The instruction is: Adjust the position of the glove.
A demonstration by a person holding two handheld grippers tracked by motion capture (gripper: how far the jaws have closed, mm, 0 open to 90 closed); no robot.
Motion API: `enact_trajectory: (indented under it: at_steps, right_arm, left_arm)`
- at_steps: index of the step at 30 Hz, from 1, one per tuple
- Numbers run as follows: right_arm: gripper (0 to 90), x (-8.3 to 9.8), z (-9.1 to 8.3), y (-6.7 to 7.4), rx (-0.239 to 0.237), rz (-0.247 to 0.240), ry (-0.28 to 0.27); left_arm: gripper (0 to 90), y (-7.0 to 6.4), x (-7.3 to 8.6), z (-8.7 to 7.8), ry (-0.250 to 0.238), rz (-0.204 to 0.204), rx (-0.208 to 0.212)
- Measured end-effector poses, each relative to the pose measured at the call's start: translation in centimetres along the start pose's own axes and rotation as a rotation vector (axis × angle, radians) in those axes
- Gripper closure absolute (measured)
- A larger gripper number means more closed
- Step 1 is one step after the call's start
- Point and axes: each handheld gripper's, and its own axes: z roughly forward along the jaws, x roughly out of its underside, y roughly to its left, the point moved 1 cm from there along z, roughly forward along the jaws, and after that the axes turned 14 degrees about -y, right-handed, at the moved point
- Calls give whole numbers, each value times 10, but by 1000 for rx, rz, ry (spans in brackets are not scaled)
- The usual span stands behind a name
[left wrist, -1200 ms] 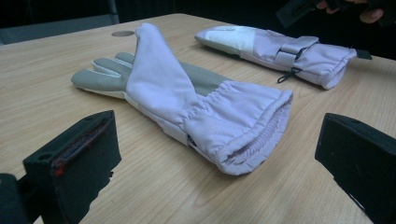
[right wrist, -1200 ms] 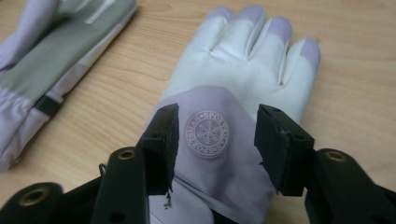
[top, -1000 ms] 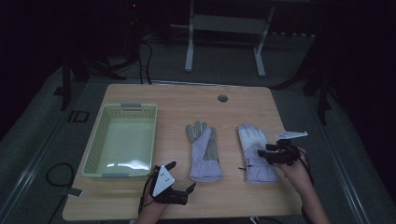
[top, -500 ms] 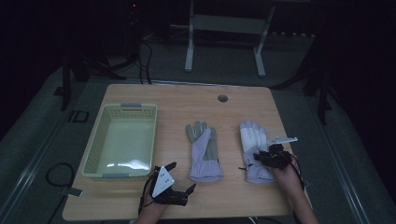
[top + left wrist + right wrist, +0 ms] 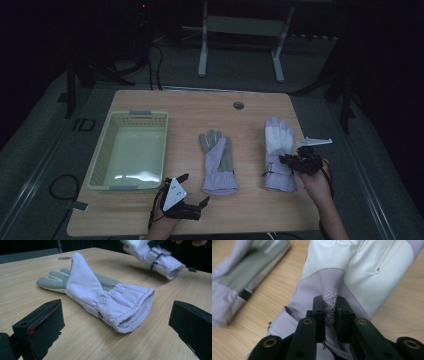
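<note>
Tongs (image 5: 331, 312) pinching white glove (image 5: 367, 272) fabric fold.

A wooden table (image 5: 250, 112) carries a pale green basket (image 5: 102, 165) and two lilac gloves (image 5: 218, 160), side by side.

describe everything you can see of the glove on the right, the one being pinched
The right glove looks like soft lilac fabric with a white, leather-like panel over the hand and fingers and a gathered cuff with a dark strap. It lies flat on the wooden table, fingers pointing away from the person, apart from the other glove. The right hand-held gripper has just closed on a raised fold of lilac fabric bearing a printed logo, near the wrist.
</note>
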Motion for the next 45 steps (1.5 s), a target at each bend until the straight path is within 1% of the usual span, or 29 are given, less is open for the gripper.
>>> enact_trajectory:
  at_steps: [3, 7, 8, 9, 10, 15, 17, 18, 19, 20, 21, 22, 23, 24, 25, 26, 28, 29, 30, 31, 33, 34, 36, 39, 40, 41, 43, 45]
  right_arm:
    - [802, -14, -6, 3, 8, 19, -30]
    - [803, -37, -13, 13, 7, -2, -59]
    - [803, -37, -13, 13, 7, -2, -59]
    - [802, -47, -15, 19, 2, -12, -74]
    - [802, -51, -17, 22, -4, -19, -80]
    - [801, -67, -20, 36, -54, -16, -109]
    - [801, -73, -20, 44, -58, -32, -118]
    - [801, -73, -20, 44, -58, -32, -118]
    - [801, -79, -19, 52, -63, -39, -125]
    - [801, -79, -19, 52, -63, -39, -125]
    - [801, -85, -18, 59, -68, -40, -126]
    - [801, -85, -18, 59, -68, -40, -126]
    - [800, -89, -15, 66, -75, -42, -129]
    - [800, -91, -13, 70, -84, -41, -129]
    - [800, -91, -13, 70, -84, -41, -129]
    - [799, -93, -9, 79, -105, -50, -124]
    - [800, -95, -4, 87, -116, -60, -121]
    - [800, -95, -4, 87, -116, -60, -121]
    - [799, -95, -2, 91, -122, -60, -119]
    - [800, -96, 3, 99, -131, -64, -114]
    - [800, -97, 7, 106, -144, -62, -109]
    - [800, -98, 11, 111, -158, -61, -105]
    - [800, -97, 17, 120, -172, -62, -92]
    - [800, -95, 26, 133, -184, -62, -71]
    - [800, -95, 28, 136, -184, -61, -66]
    - [800, -95, 28, 136, -184, -61, -66]
    - [800, -91, 38, 148, -187, -55, -51]
    - [800, -90, 41, 151, -185, -55, -46]
  left_arm:
    - [1, 0, 0, 0, 0, -5, -1]
    - [1, 0, 0, 0, -1, -6, -2]
    - [1, 0, 0, 0, -1, -6, -2]
    - [1, 0, 0, 0, -1, -4, -2]
    - [1, 0, 0, 0, -1, -2, 0]
    - [0, 0, 0, 0, -3, 4, 0]
    - [1, 0, 0, 0, -3, 4, 0]
    - [1, 0, 0, 0, -3, 3, 0]
    - [1, 0, 0, 0, -4, 2, 0]
    - [1, 0, 0, 0, -3, 2, 0]
    - [1, 0, 0, 0, -3, 3, -1]
    - [1, 0, 0, 0, -3, 3, -1]
    - [1, -1, 0, 0, -3, 5, -1]
    - [1, -1, 0, 0, -3, 5, -1]
    - [1, -1, 0, 0, -4, 5, -2]
    - [1, -1, 0, 0, -6, 5, -2]
    - [1, -1, 0, 0, -6, 5, -2]
    - [1, -1, 0, 0, -6, 4, -2]
    - [1, -1, 0, -1, -7, 6, 0]
    - [1, -1, 0, -1, -8, 5, -2]
    - [1, -1, 0, -1, -8, 7, -1]
    - [1, -1, 0, -1, -8, 7, -1]
    - [0, -1, 0, -1, -8, 9, -1]
    - [0, -1, 0, -1, -10, 8, -3]
    - [0, -1, 0, -1, -12, 9, -4]
    - [0, -1, 0, -1, -12, 9, -4]
    - [0, -2, 0, -1, -12, 13, -5]
    - [1, -1, 0, -1, -8, 7, 2]
